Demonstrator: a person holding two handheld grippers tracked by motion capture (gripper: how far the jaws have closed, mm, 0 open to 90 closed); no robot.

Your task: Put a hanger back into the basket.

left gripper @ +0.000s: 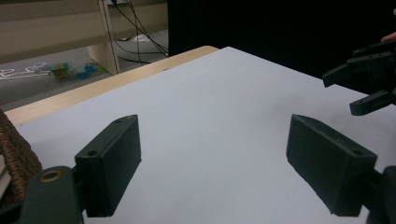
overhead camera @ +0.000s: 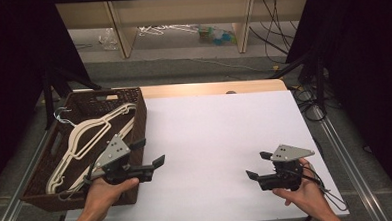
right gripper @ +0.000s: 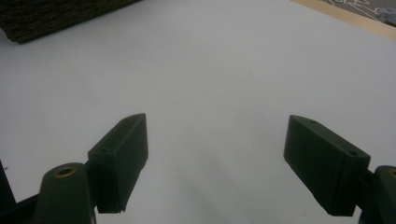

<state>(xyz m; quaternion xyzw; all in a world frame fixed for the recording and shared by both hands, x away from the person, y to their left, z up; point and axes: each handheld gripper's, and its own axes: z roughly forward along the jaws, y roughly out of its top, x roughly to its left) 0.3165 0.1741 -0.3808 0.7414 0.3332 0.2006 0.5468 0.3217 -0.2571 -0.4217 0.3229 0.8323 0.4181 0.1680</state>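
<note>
A person seated at a white surface point(overhead camera: 220, 139) holds a set of tongs in each hand, both spread wide with nothing between the jaws. The left tongs point(overhead camera: 150, 151) hang just beside the right wall of a dark woven basket point(overhead camera: 136, 100) that stands at the surface's left edge, their jaws pointing out over the bare white sheet; in the left gripper view the two black jaws frame the bare sheet alone, with a corner of the wicker at the far left. Cream-coloured clothes hangers point(overhead camera: 92, 135) lie stacked inside the basket, slanting from its near left corner toward its far right corner, near the left tongs but not touched by them. The right tongs point(overhead camera: 259, 165) sit well apart, low over the near right part of the surface, jaws turned toward the left tongs, a cable trailing behind the hand. In the left gripper view the right tongs point(left gripper: 369, 88) appear at the far right edge. Beyond the surface, a pale wooden shelf unit point(overhead camera: 179, 11) stands on the floor.
</note>
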